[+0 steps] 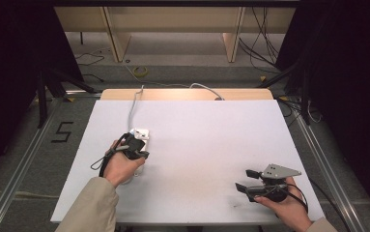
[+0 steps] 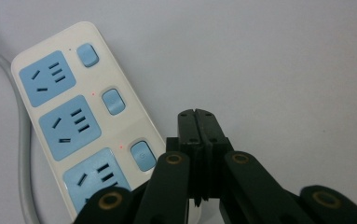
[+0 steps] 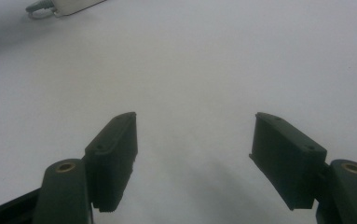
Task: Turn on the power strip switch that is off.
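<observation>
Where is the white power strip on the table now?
The power strip lies on the table's left half in the high view, just beyond the left gripper, whose shut jaws hover beside its switches.

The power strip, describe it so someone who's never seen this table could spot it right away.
Start at the white table and look to its left half, where a grey cable runs in from the far edge. It ends at the power strip, under the left gripper. It is white, with blue sockets and a blue button beside each.

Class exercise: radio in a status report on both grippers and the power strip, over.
Left gripper shut, empty, beside the power strip, near its switches. Right gripper open, empty, over bare table. Nothing in the way.
</observation>
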Tool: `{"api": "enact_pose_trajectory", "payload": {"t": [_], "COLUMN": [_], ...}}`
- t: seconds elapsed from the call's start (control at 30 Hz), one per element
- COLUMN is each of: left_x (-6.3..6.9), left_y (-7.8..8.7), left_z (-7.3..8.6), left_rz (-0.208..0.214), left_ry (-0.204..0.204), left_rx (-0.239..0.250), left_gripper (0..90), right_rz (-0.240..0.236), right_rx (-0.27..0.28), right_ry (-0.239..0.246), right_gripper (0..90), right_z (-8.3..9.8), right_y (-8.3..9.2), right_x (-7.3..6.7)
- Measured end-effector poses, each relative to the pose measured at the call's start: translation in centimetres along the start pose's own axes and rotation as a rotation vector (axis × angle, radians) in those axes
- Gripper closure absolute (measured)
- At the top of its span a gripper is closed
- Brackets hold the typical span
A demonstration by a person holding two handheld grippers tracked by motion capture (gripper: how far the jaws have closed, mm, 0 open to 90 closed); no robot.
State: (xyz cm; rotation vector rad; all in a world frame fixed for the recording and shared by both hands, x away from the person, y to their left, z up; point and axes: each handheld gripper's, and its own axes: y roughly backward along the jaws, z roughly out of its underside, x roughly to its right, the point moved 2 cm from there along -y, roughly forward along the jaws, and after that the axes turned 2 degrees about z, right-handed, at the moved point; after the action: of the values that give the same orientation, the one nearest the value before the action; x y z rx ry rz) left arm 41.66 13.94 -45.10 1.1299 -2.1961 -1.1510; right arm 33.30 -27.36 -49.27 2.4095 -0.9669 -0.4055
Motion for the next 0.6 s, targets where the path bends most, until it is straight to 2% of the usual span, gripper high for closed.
{"api": "enact_pose_trajectory", "payload": {"t": [0.6], "left_x": [-1.2], "left_y": [-0.1], "left_z": [-0.8], "left_rz": [-0.009], "left_ry": [0.011], "left_rx": [-0.027], "left_gripper": [89.8], "right_rz": [0.0], "right_rx": [-0.001], "right_ry": [0.0], "right_gripper": [31.9], "right_z": [0.0], "right_y": [0.0], "right_x": [0.0]}}
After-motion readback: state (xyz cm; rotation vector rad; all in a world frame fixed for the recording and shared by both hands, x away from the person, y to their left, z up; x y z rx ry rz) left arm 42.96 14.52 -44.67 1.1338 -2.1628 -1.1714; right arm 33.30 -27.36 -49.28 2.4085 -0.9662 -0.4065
